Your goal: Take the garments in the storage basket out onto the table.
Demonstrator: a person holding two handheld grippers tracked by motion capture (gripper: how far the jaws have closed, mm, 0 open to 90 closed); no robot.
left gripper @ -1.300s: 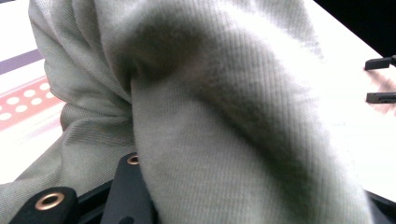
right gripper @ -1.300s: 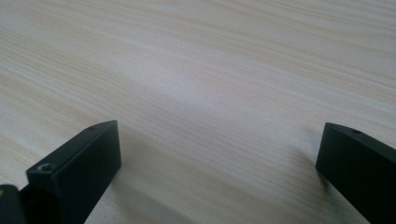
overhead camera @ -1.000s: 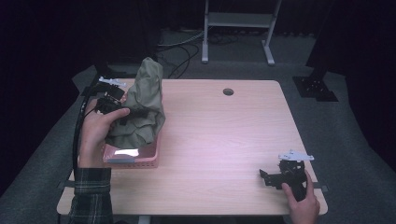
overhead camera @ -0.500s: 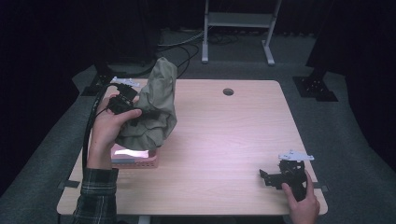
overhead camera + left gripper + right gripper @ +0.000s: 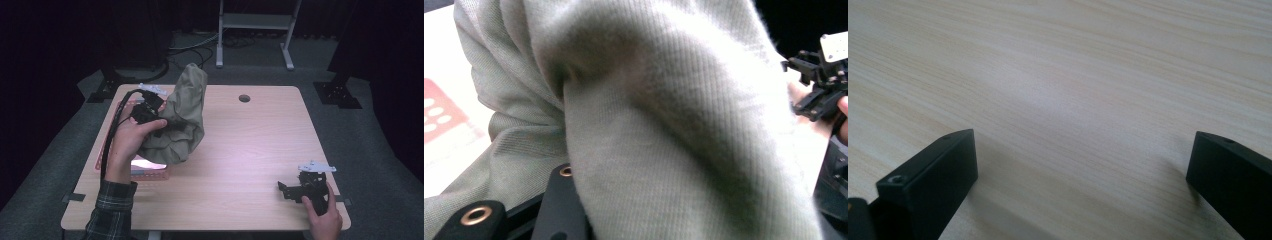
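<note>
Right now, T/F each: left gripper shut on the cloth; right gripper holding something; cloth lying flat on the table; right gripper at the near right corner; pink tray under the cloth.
1. The left gripper is shut on the olive cloth. True: the fabric is bunched over its jaws in the left gripper view.
2. The right gripper holds something. False: its jaws stand open with bare table between them.
3. The cloth lies flat on the table. False: it is lifted, hanging in a bunch from the left gripper.
4. The right gripper sits near the table's near right corner. True.
5. A pink tray lies under the cloth. True: its edge shows below the hanging fabric.
</note>
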